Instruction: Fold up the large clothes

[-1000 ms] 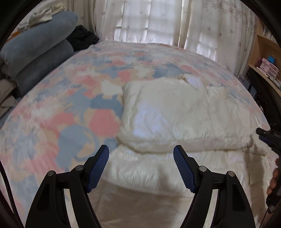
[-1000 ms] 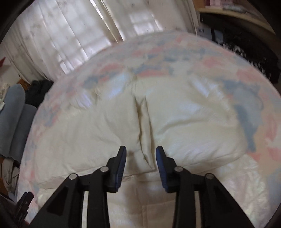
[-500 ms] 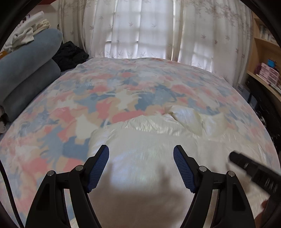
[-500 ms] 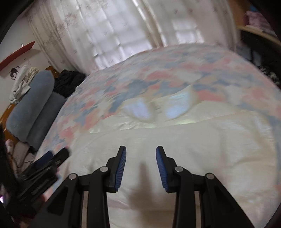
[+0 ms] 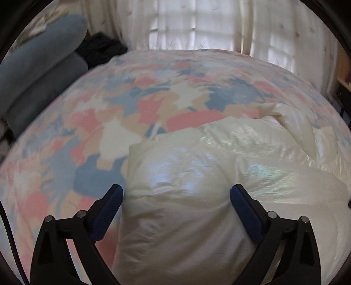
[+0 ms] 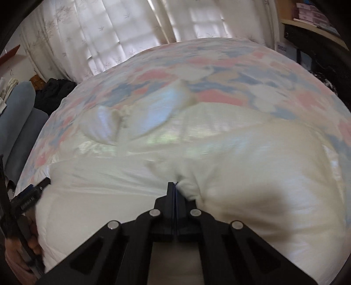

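Observation:
A puffy cream jacket [image 5: 197, 166] lies folded on the bed's pastel patchwork cover [image 5: 153, 98]. My left gripper [image 5: 176, 195] hangs low over the jacket's left end, its jaws opening wide. The bulging fabric sits between them, the left finger just outside the jacket's edge, and neither pad presses in. In the right wrist view the jacket [image 6: 252, 153] fills the foreground. My right gripper [image 6: 174, 184] is shut there, with a pucker of cream fabric pinched at its tips. The left gripper [image 6: 33, 193] and the hand holding it show at that view's left edge.
Grey-blue bolsters [image 5: 43, 54] and a dark heap of clothing [image 5: 101, 48] lie at the bed's far left. White curtains [image 5: 197, 26] hang behind the bed. A wooden shelf with boxes [image 6: 311, 13] stands at the right. Patterned cover [image 6: 219, 57] stretches beyond the jacket.
Both grippers have dropped closer to the jacket. The left jaws have spread wider around its left end. The right jaws have closed on a fold of fabric.

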The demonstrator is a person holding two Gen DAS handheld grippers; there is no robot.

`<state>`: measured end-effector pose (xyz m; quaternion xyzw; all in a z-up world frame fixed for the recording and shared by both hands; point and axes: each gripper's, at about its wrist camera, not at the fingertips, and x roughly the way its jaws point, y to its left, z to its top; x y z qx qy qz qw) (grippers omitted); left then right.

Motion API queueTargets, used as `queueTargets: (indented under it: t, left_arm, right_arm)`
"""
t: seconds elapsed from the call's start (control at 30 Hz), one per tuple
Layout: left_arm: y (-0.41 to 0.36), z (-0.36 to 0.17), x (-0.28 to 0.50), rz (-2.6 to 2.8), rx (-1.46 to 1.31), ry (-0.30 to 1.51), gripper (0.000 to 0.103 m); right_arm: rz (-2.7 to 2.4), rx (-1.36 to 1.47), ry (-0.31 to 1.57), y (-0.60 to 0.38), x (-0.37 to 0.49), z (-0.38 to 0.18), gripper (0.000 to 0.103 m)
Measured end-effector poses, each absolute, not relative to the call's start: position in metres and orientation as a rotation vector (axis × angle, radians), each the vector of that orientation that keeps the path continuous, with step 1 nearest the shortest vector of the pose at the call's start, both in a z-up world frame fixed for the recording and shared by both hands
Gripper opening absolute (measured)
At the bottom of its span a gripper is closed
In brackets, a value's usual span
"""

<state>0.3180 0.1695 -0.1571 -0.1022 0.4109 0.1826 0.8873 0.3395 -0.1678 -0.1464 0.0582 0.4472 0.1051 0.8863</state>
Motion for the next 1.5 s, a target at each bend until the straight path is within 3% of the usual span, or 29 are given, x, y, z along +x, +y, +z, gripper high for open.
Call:
queueTargets:
  t: [0.3, 0.37, 0.5, 0.53, 0.8, 1.0, 1.5]
  left_arm:
    - [0.16, -0.139, 0.3, 0.376, -0.182, 0.869, 0.098]
    - [0.153, -0.128, 0.288, 0.357, -0.189, 0.858, 0.098]
    - [0.13, -0.103, 0.263, 0.296, -0.208, 0.825, 0.098]
    - [0.122, -0.099, 0.255, 0.276, -0.205, 0.817, 0.098]
    - [0.079, -0.121, 0.235, 0.24, -0.092, 0.874, 0.098]
    - [0.104, -0.145, 0.226, 0.282, -0.129, 0.902, 0.098]
    - [0.158, -0.134, 0.17, 0.33, -0.236, 0.951, 0.098]
  right_arm:
    - [0.203, 0.215, 0.959, -0.183, 0.326, -0.13, 0.006]
    - [0.239, 0.233, 0.959, -0.178, 0.316, -0.12, 0.011]
    - [0.312, 0.214, 0.932, -0.152, 0.287, -0.1, 0.035]
    - [0.334, 0.203, 0.929, -0.144, 0.281, -0.097, 0.037]
    - [0.376, 0.101, 0.96, -0.097, 0.259, -0.122, 0.037]
    - [0.287, 0.179, 0.967, -0.142, 0.268, -0.144, 0.031]
    - [0.094, 0.291, 0.967, -0.222, 0.231, -0.143, 0.033]
